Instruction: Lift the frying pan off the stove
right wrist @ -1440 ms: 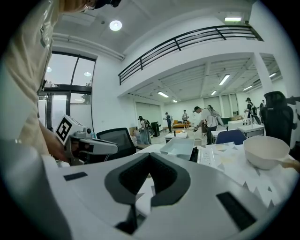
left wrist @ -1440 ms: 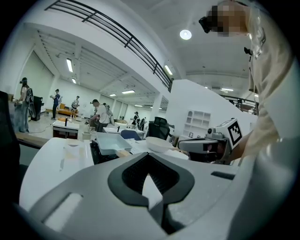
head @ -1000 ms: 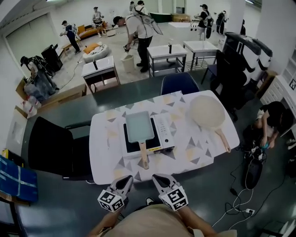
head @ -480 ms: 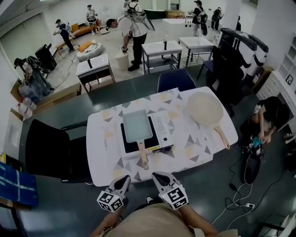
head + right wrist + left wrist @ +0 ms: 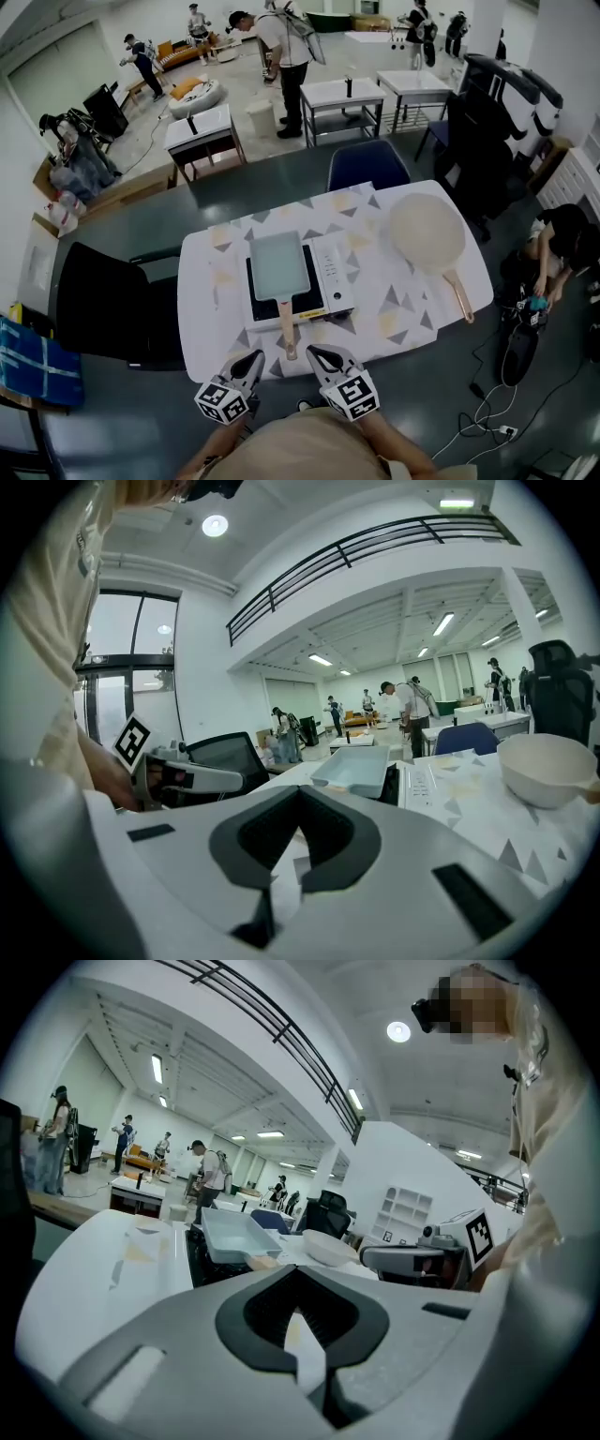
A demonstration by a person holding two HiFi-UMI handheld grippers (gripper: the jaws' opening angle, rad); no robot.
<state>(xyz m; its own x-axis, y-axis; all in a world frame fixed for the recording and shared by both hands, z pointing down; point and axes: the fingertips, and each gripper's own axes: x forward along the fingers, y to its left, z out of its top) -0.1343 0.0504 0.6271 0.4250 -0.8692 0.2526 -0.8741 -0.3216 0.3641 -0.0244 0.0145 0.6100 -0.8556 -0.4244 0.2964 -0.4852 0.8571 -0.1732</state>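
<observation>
A pale green rectangular frying pan [image 5: 277, 265] with a wooden handle [image 5: 287, 328] sits on a portable stove [image 5: 330, 267] in the middle of the patterned table [image 5: 216, 300]. The handle points toward me and ends at the near table edge. My left gripper [image 5: 255, 357] is just left of the handle's end and my right gripper [image 5: 313, 352] just right of it, both shut and empty. In the left gripper view the pan [image 5: 230, 1235] lies ahead of the shut jaws [image 5: 298, 1274]. The right gripper view shows the pan [image 5: 354, 769] beyond its shut jaws [image 5: 300, 791].
A round cream pan [image 5: 427, 232] with a wooden handle lies on the table's right side. A black chair [image 5: 103, 300] stands left of the table and a blue chair [image 5: 366, 167] behind it. A person [image 5: 562, 239] crouches at the right, by cables on the floor.
The table and pan now sit nearer to my grippers, so the handle's end lies level with their tips. Both grippers stay shut and empty.
</observation>
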